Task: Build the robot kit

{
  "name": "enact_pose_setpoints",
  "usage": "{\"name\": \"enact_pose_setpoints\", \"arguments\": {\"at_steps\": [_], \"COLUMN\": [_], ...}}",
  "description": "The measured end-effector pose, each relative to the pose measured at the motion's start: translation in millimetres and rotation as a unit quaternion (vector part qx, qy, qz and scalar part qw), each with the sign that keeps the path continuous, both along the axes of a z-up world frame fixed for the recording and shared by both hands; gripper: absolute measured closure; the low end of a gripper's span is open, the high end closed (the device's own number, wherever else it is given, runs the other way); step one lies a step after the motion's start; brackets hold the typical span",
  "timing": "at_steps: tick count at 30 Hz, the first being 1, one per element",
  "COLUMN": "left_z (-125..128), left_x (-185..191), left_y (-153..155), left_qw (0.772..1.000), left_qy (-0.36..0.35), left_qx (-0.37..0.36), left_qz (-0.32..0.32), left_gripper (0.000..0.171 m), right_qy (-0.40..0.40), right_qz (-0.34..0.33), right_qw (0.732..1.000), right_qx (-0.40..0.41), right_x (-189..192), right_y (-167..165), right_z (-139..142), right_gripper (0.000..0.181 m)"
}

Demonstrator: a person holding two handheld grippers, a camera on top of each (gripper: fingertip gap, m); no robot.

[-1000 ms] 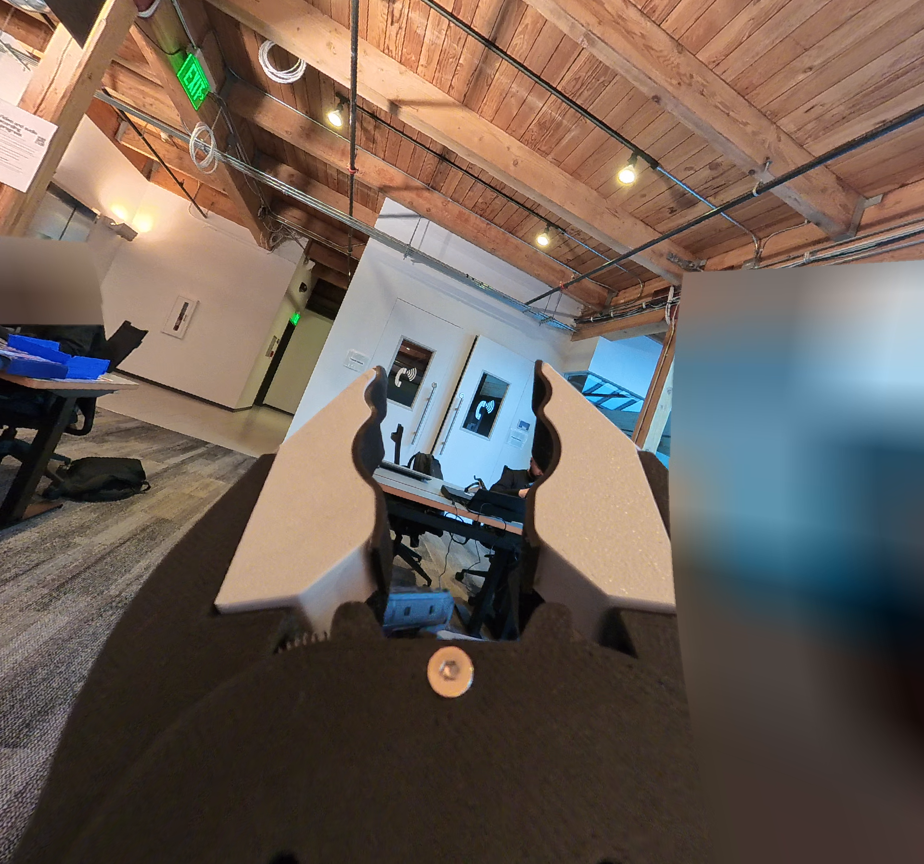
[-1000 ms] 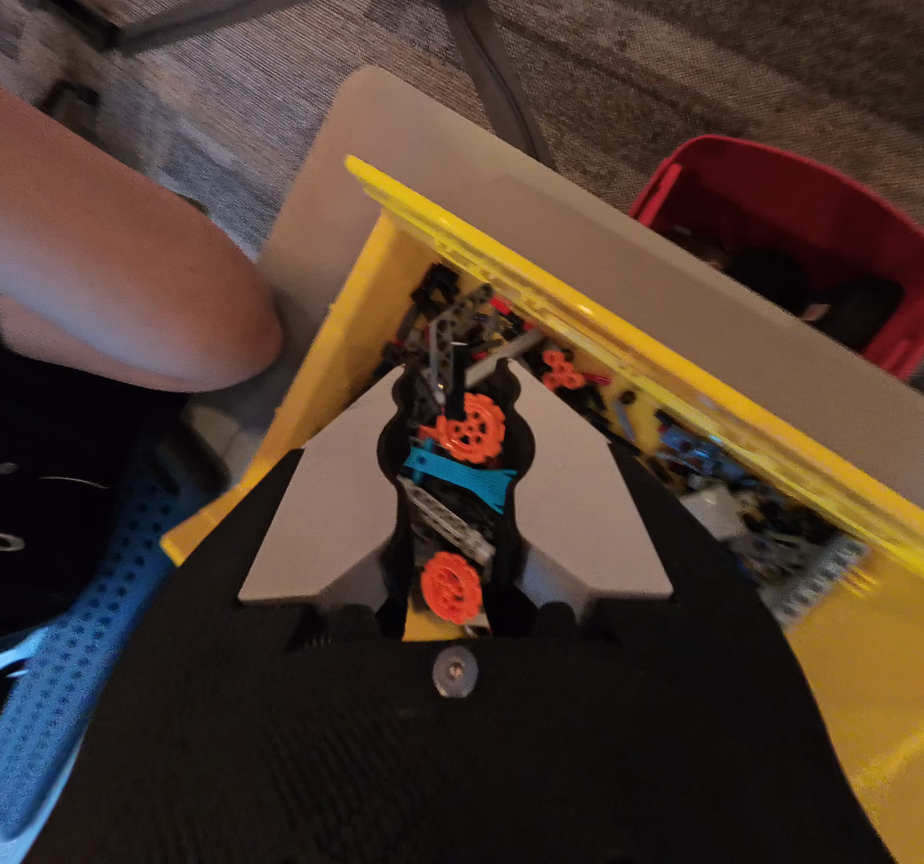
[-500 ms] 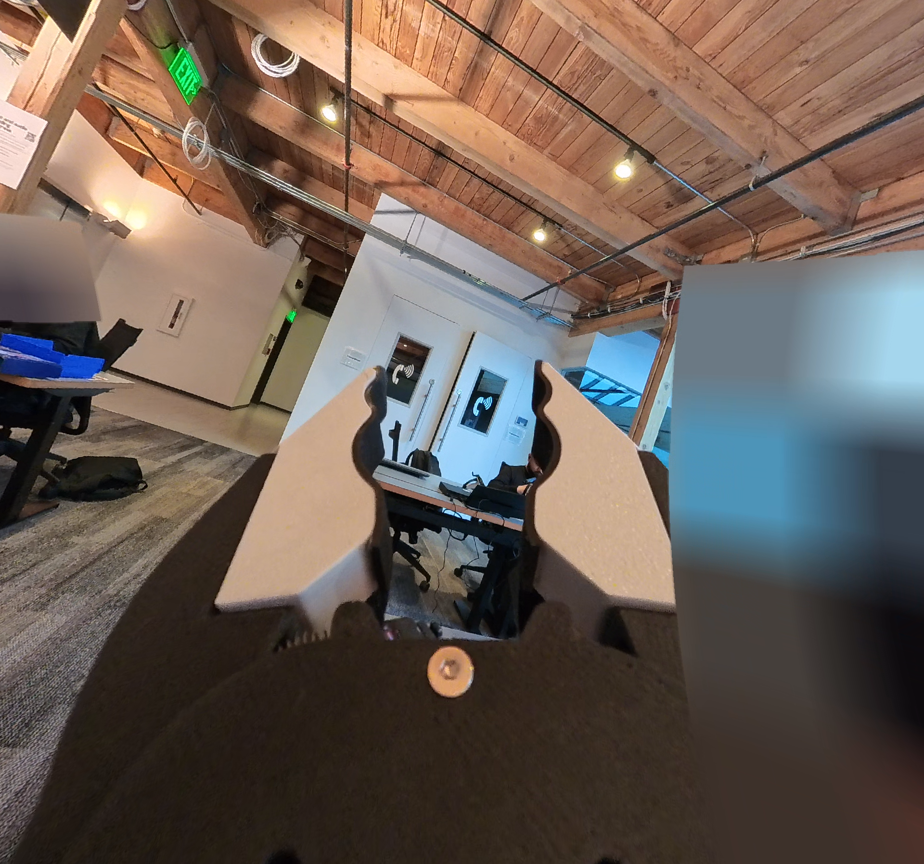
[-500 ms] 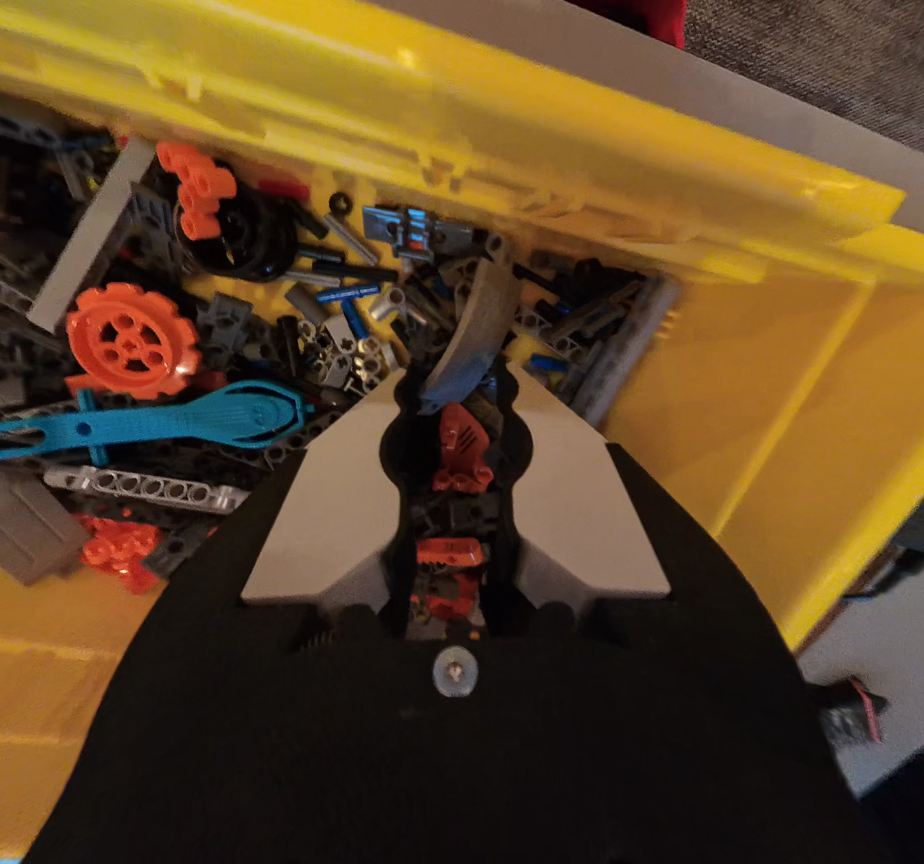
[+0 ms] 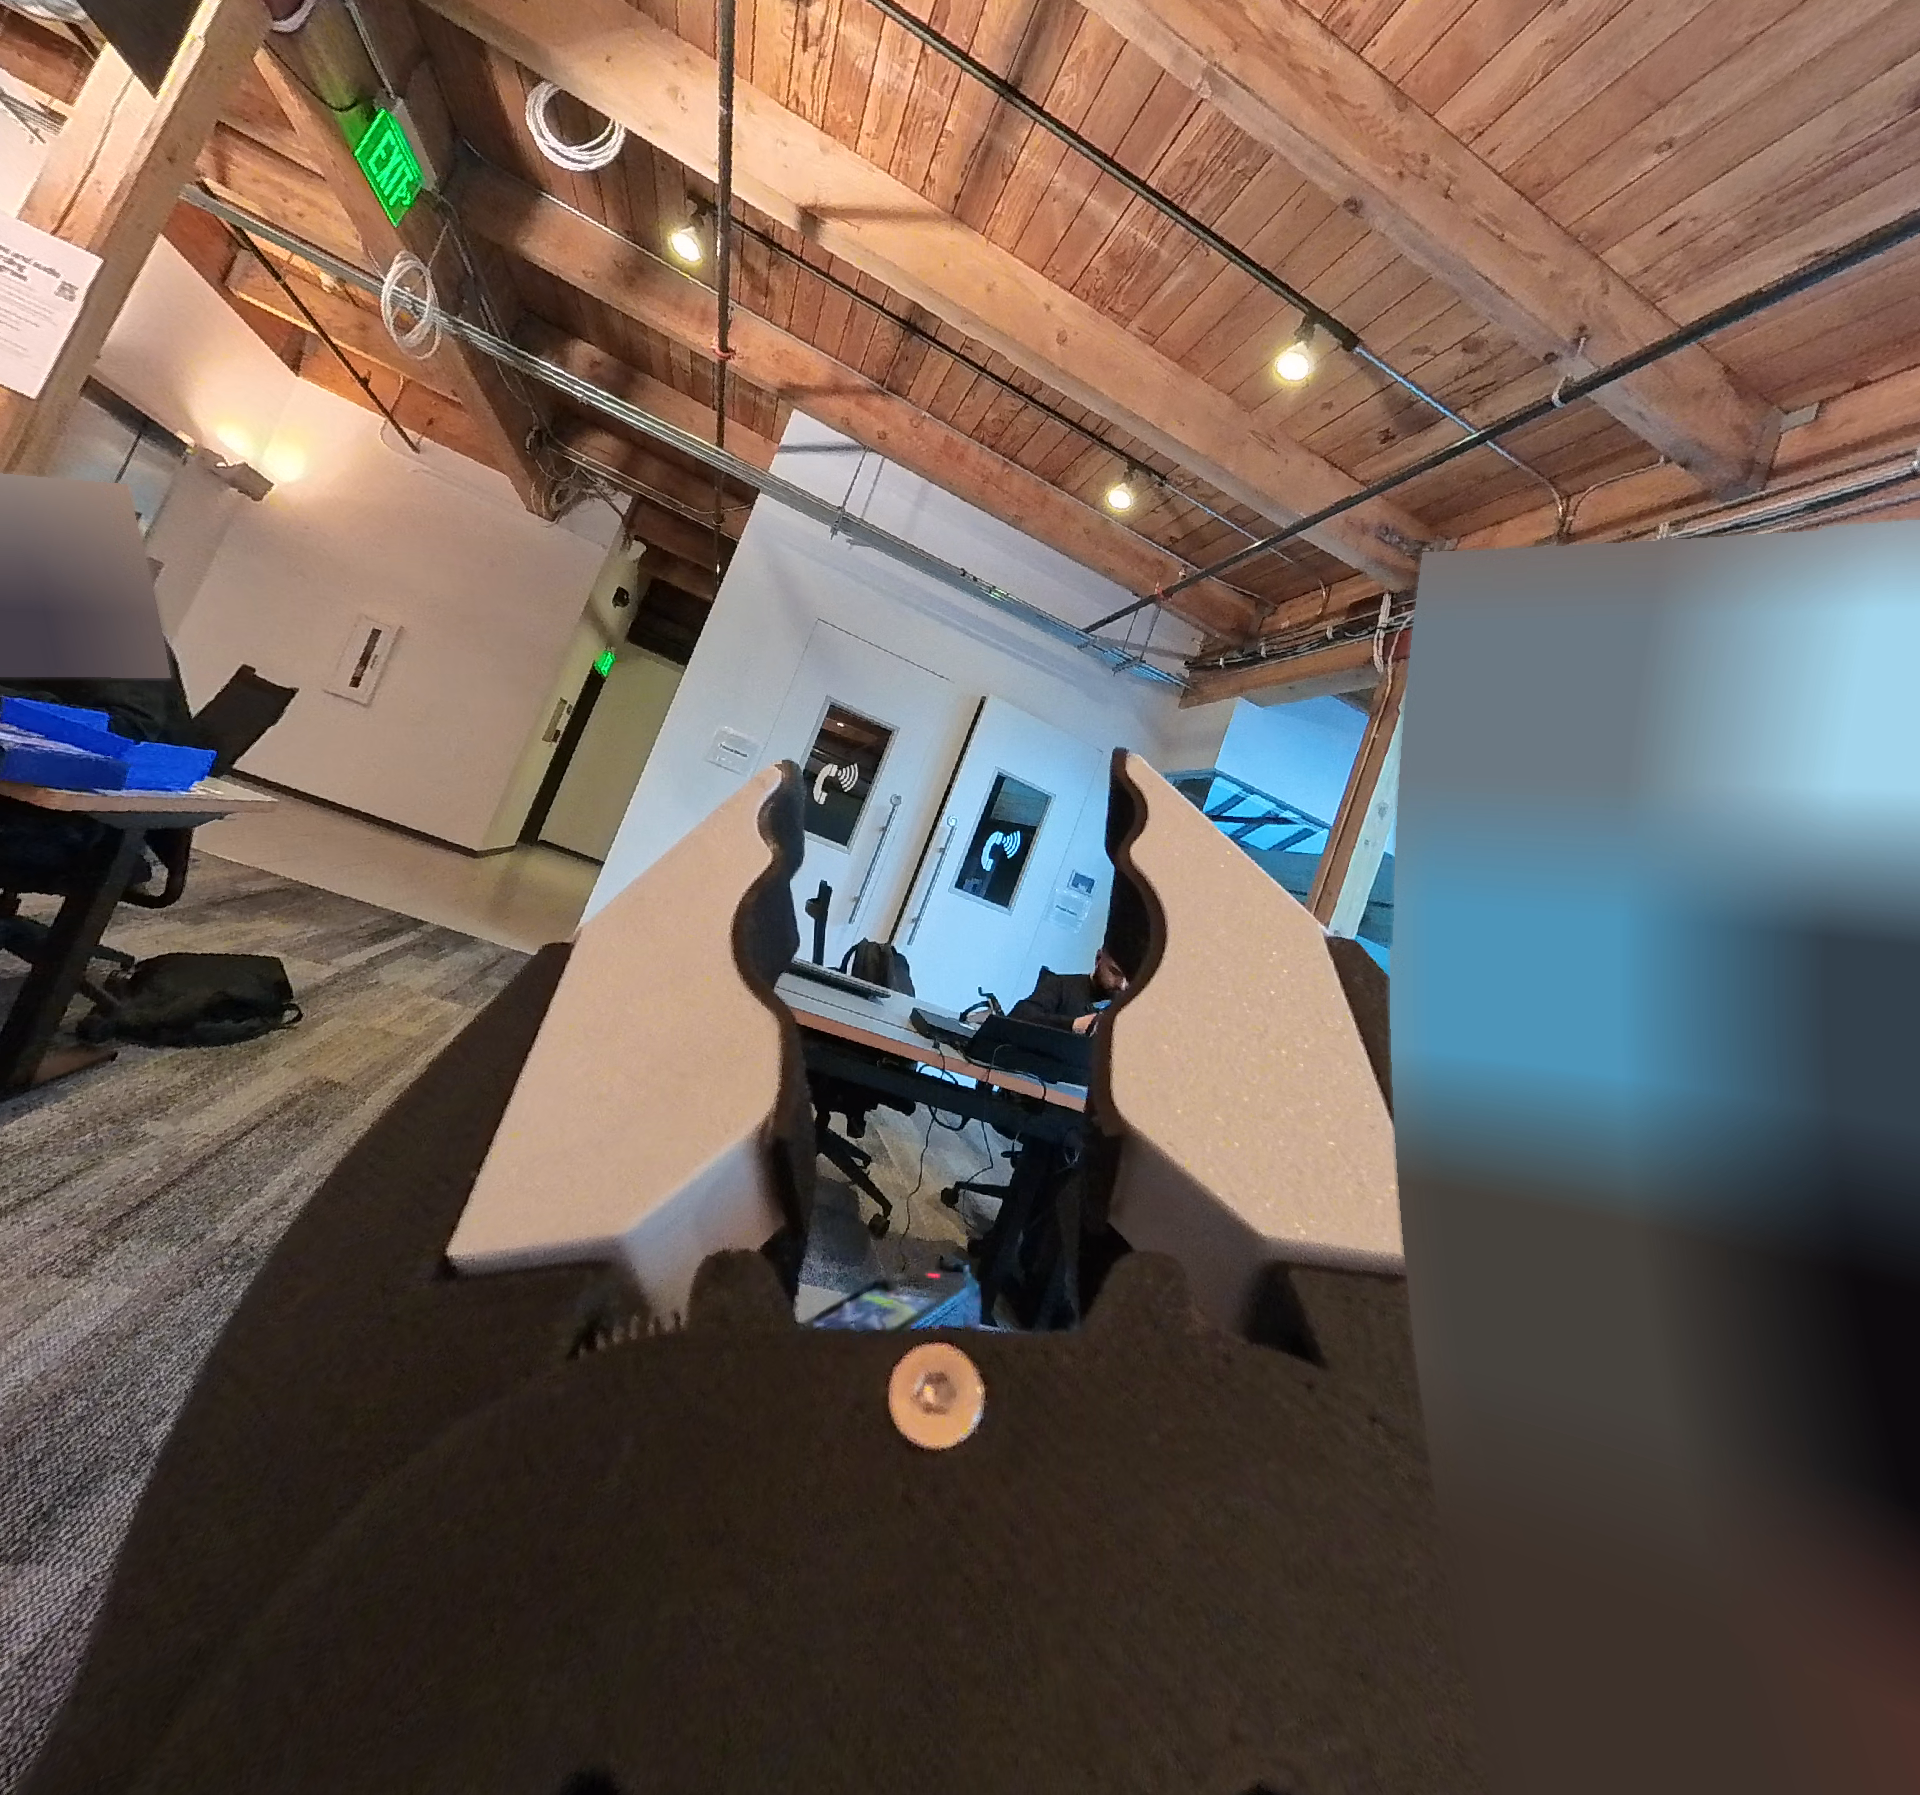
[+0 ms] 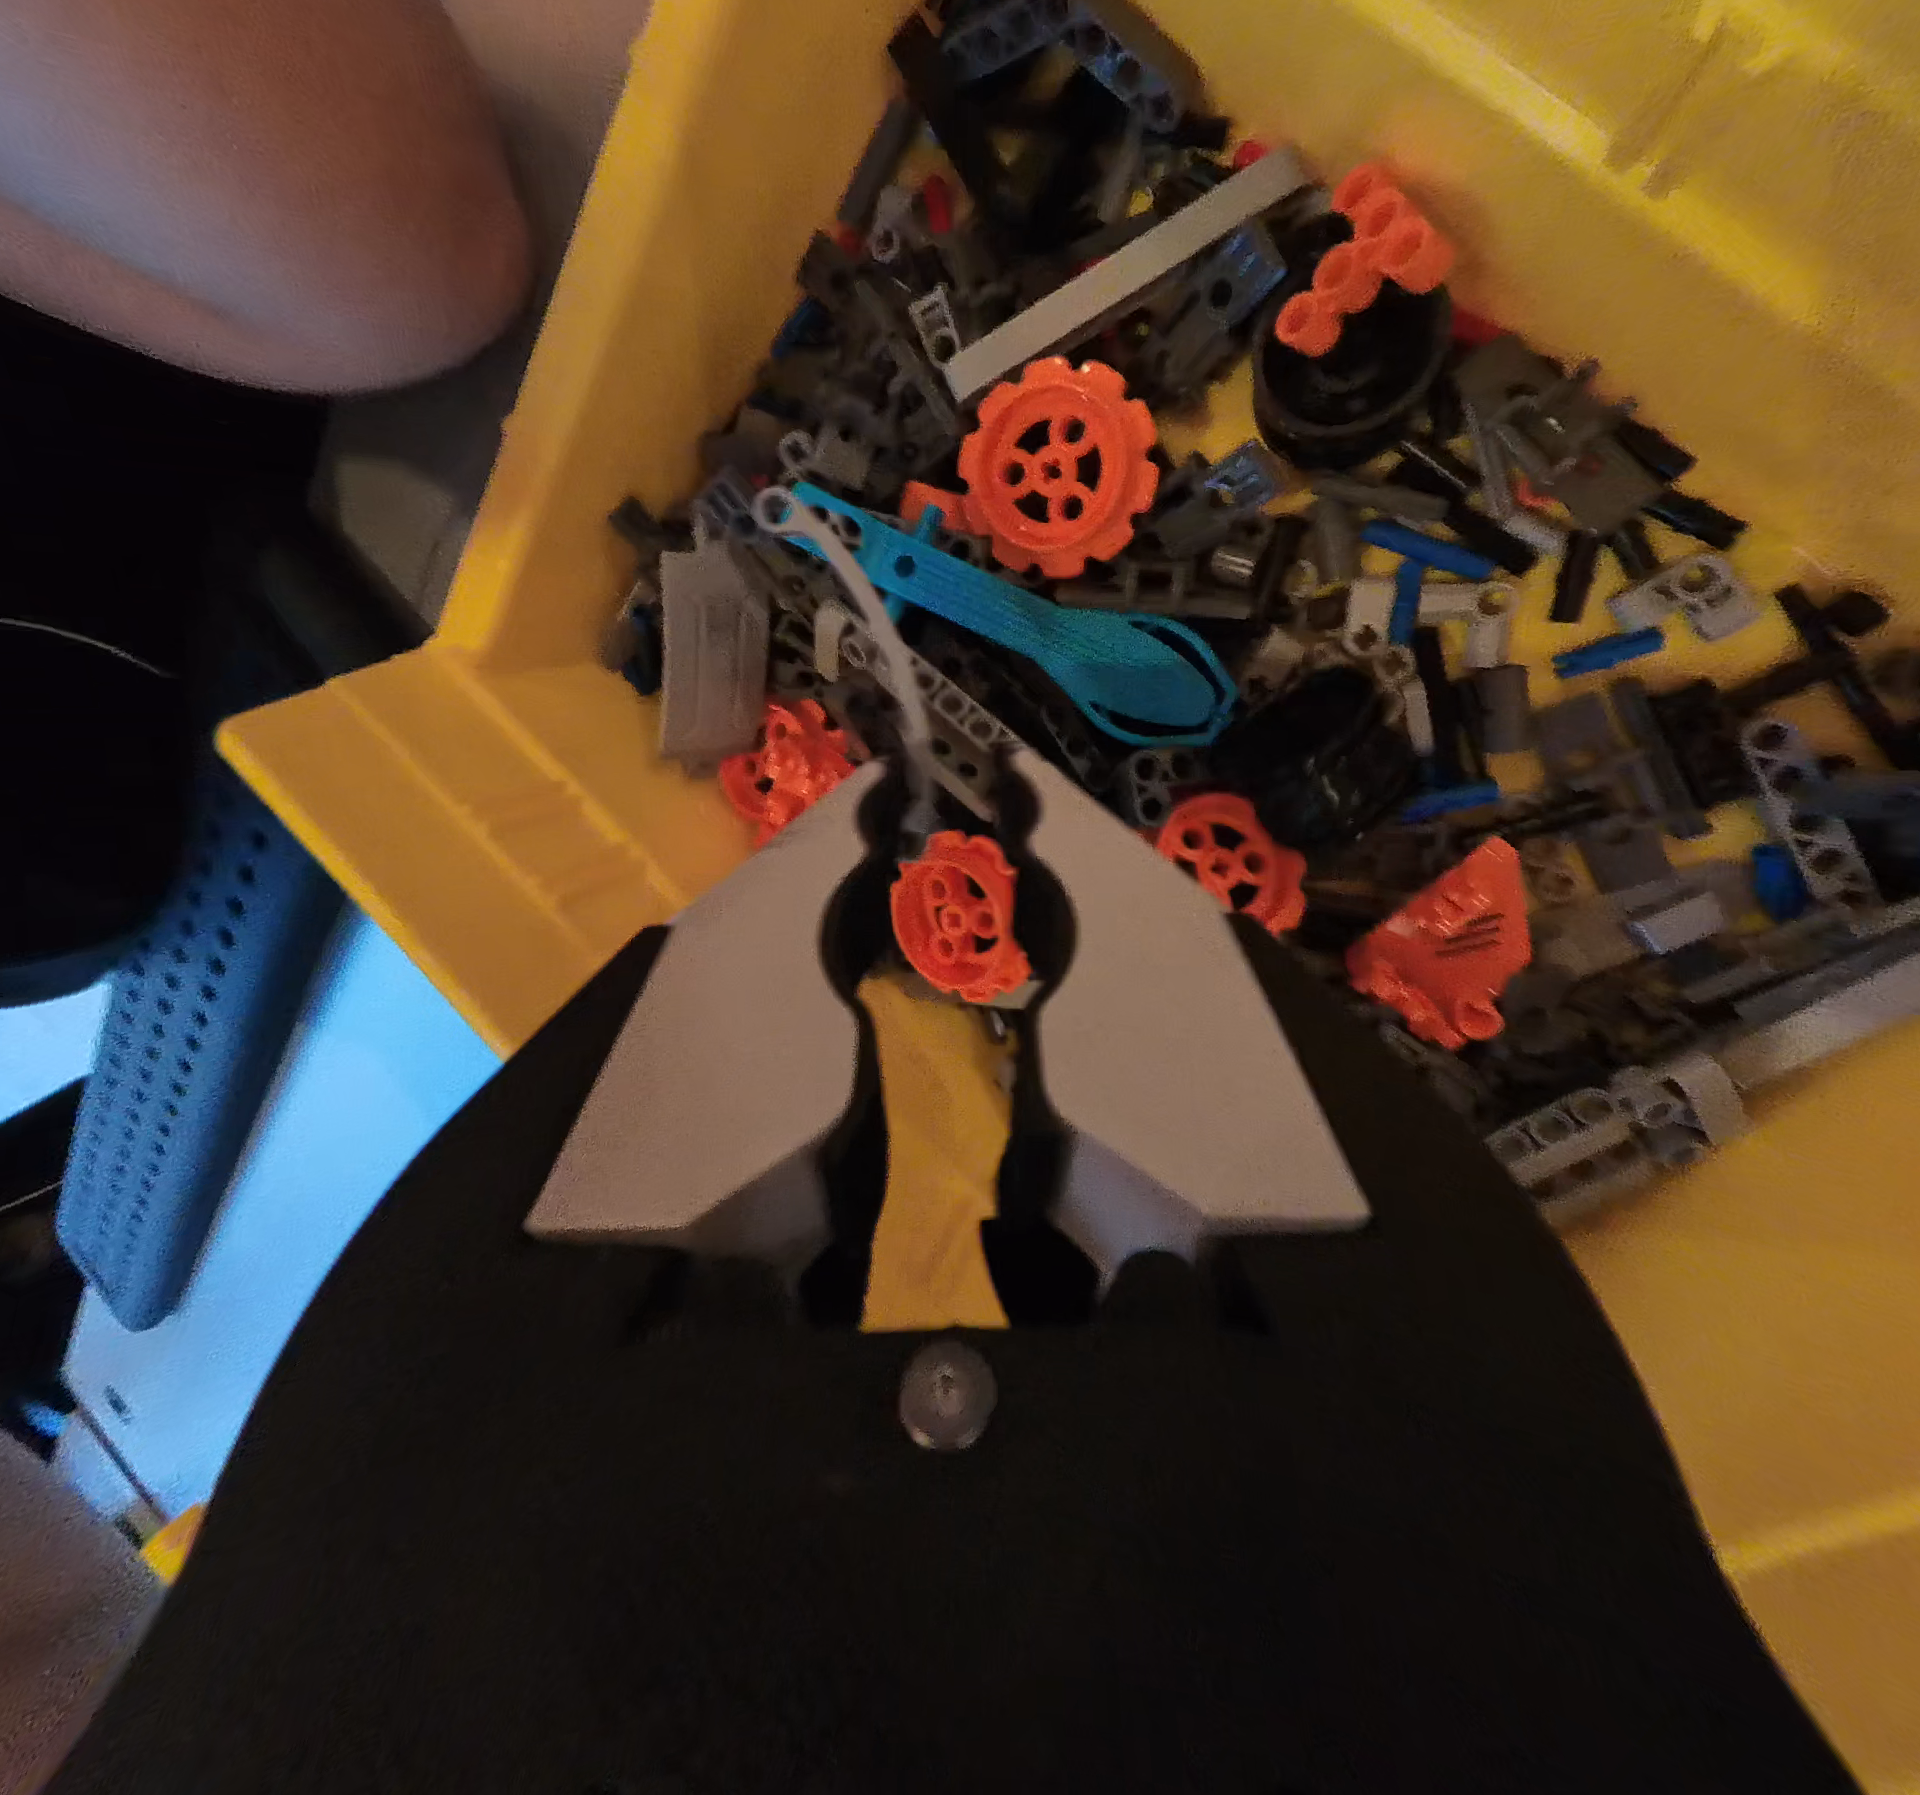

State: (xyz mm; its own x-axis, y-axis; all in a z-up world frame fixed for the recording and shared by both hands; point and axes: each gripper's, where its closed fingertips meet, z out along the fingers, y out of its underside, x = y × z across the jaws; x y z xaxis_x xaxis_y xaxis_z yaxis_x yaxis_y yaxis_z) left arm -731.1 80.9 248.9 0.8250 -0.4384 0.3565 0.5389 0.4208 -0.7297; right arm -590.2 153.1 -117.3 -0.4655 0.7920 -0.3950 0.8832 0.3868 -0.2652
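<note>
A: What does the left wrist view show?

B: The left hand-held gripper [image 5: 948, 800] points up and out into an office, fingers wide apart with nothing between them. Above it runs a wooden plank ceiling [image 5: 1351, 135] with track spotlights. A green exit sign [image 5: 387, 168] hangs in the upper left of the frame. Through the gap between the fingers, far off, stands a bench [image 5: 914, 1028] with a person seated behind it. At the left edge another bench [image 5: 156, 800] carries blue trays [image 5: 94, 753], and a black bag [image 5: 192, 997] lies on the grey carpet beneath it.

A: And the right wrist view?

B: The right hand-held gripper [image 6: 948, 774] looks down into a yellow bin [image 6: 644, 311] of toy building parts. Its fingers stand a little apart, the tips nearly closed. A small orange gear [image 6: 954, 916] lies in the rounded hollow between them; the blurred picture does not show whether the fingers touch it. A thin grey curved rod [image 6: 831, 561] runs up and left from the fingertips. Above that, centre frame, lie a larger orange gear [image 6: 1058, 467] and a teal paddle-shaped piece [image 6: 1039, 628]. To the right are another small orange gear [image 6: 1231, 857], an orange shell piece [image 6: 1444, 945] and a black tyre [image 6: 1351, 384]. A bare knee [image 6: 260, 135] fills the upper left of the frame.
</note>
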Motion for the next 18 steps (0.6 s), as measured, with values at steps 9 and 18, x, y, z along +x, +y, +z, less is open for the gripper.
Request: {"name": "enact_pose_setpoints", "arguments": {"at_steps": [9, 18], "left_z": [0.0, 0.4], "left_x": [1.5, 2.5], "left_y": [1.4, 2.1], "left_qw": [1.0, 1.0], "left_qy": [0.002, 0.002], "left_qx": [-0.001, -0.001], "left_qz": [-0.001, -0.003], "left_gripper": [0.116, 0.116], "right_qy": [0.072, 0.035], "right_qz": [-0.092, 0.0], "right_qw": [0.975, 0.975], "right_qx": [0.188, 0.219], "right_x": [-29.1, -21.3], "right_y": [113.4, 93.5], "right_z": [-12.1, -21.7], "right_gripper": [0.146, 0.144]}}
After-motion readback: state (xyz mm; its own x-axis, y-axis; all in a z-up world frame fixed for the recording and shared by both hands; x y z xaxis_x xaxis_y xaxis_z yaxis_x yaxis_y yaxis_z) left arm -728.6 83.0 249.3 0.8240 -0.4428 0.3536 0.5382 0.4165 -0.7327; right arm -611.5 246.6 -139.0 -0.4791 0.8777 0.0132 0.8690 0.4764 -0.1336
